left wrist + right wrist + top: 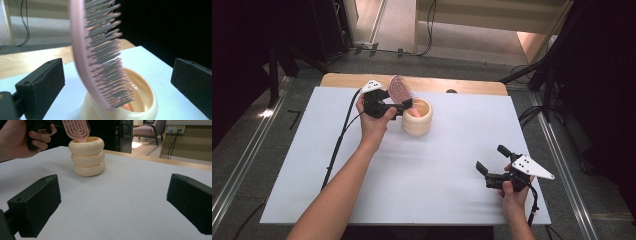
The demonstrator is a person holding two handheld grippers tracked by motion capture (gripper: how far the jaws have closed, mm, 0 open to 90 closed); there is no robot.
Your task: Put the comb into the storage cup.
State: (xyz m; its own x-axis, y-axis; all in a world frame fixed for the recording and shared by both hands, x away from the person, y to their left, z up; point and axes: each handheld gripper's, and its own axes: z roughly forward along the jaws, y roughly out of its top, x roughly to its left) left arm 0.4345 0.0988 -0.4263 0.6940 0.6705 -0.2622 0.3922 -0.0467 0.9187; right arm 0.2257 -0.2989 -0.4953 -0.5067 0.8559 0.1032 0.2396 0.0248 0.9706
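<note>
The brush stands handle-down in the cup, which sits at 11 o'clock on the table, the left gripper gaping wide around it without contact, so it should back straight off without clipping the bristles, while the right gripper, also wide, idles at 4 o'clock.

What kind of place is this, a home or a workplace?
Probably a lab or recording studio, not a home: a white-covered table ringed by black curtains, cables on the floor, and an office-style chair beside wall sockets.
</note>
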